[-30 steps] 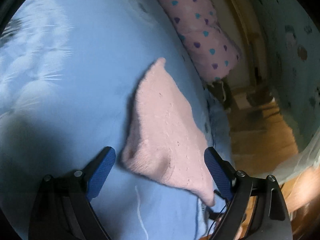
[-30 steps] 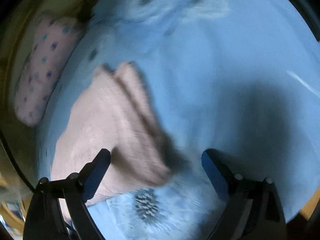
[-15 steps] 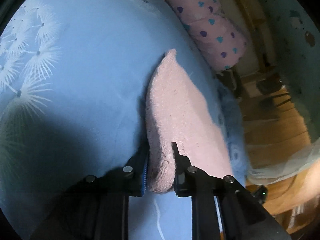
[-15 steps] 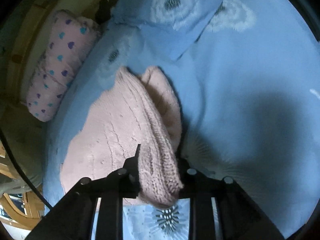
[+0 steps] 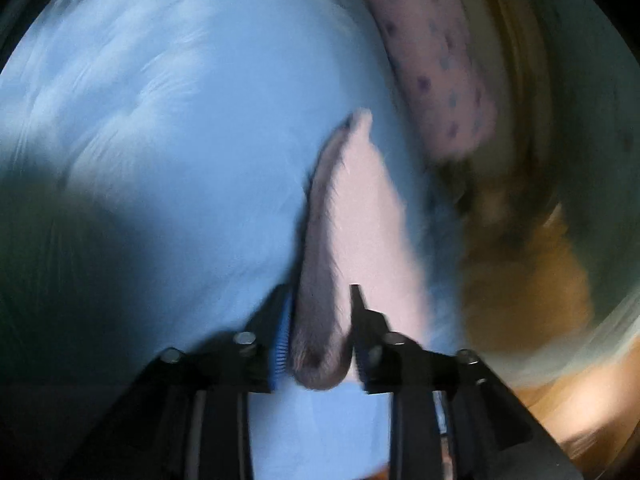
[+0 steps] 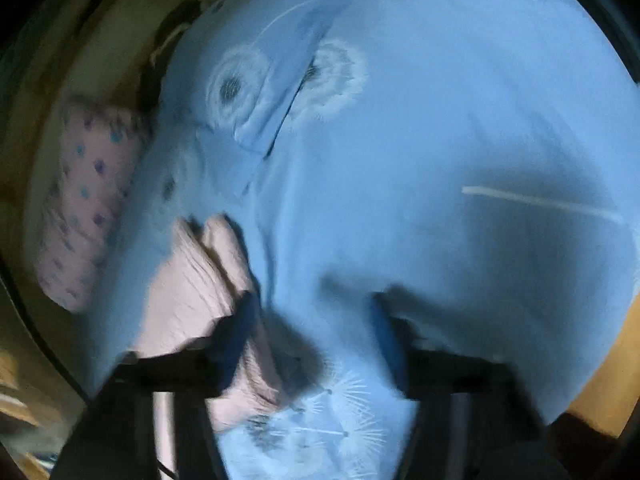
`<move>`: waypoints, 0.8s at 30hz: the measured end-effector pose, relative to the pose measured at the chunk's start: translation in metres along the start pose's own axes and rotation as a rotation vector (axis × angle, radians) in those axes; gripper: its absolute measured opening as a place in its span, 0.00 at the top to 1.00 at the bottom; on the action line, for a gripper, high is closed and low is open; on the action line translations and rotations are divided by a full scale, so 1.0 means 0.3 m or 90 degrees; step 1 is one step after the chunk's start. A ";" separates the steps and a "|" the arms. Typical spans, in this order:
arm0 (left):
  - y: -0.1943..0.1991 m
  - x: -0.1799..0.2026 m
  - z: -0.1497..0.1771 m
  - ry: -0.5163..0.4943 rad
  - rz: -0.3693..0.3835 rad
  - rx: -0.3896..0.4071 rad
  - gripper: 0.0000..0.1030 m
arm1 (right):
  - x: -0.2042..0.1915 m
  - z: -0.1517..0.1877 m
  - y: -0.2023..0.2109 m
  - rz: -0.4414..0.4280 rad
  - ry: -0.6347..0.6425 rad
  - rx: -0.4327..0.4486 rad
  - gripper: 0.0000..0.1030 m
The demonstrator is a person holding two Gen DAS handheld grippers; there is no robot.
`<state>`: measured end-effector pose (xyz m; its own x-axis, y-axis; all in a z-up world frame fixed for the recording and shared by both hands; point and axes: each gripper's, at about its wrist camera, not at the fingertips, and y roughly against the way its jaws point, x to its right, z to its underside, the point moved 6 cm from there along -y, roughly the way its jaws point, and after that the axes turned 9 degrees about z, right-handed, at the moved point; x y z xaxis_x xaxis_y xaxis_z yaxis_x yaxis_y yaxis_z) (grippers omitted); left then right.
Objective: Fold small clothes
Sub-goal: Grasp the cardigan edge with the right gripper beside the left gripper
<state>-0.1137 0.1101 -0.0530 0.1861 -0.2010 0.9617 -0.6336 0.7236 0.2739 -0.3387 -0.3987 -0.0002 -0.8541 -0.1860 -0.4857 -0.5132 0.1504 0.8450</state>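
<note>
A small pink knitted garment (image 5: 352, 216) lies on a light blue bedsheet (image 5: 180, 140). My left gripper (image 5: 320, 312) is shut on the garment's near edge, which bulges between the jaws. In the right wrist view the garment (image 6: 192, 280) lies at the lower left, bunched in folds. My right gripper (image 6: 316, 320) is open with nothing between its jaws; its left finger is over the garment's edge. Both views are motion-blurred.
A pink pillow with blue and purple hearts (image 5: 436, 60) lies along the bed's edge, also in the right wrist view (image 6: 84, 200). A wooden floor (image 5: 532, 288) is beyond the bed edge. A sheet fold with dandelion print (image 6: 280, 92) lies farther back.
One second ago both grippers were open. Half a second ago both were shut on the garment. Now the right gripper has opened and let go; the left still holds it.
</note>
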 end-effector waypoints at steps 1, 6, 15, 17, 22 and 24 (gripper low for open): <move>0.019 -0.008 -0.011 0.042 0.053 0.026 0.77 | -0.010 -0.001 0.007 -0.004 0.006 0.009 0.33; 0.032 0.006 -0.022 0.059 0.100 0.067 0.63 | -0.296 0.122 0.058 -0.133 0.161 0.061 0.29; -0.025 0.054 0.054 -0.120 -0.038 0.047 0.64 | -0.978 0.846 0.095 -0.141 0.746 0.059 0.14; -0.034 0.063 0.067 -0.152 -0.055 0.042 0.64 | -1.061 0.942 0.071 -0.124 0.797 0.023 0.14; -0.032 0.056 0.059 -0.147 -0.050 0.031 0.65 | -1.251 1.131 -0.028 -0.038 0.895 -0.081 0.15; -0.024 0.045 0.050 -0.138 -0.044 0.027 0.67 | -1.300 1.165 -0.065 -0.015 0.904 -0.120 0.15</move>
<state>-0.1180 0.0922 -0.0418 0.0676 -0.3897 0.9184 -0.6571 0.6753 0.3350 -0.0249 0.0104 0.0947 0.0172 -0.9992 0.0365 -0.4114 0.0261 0.9111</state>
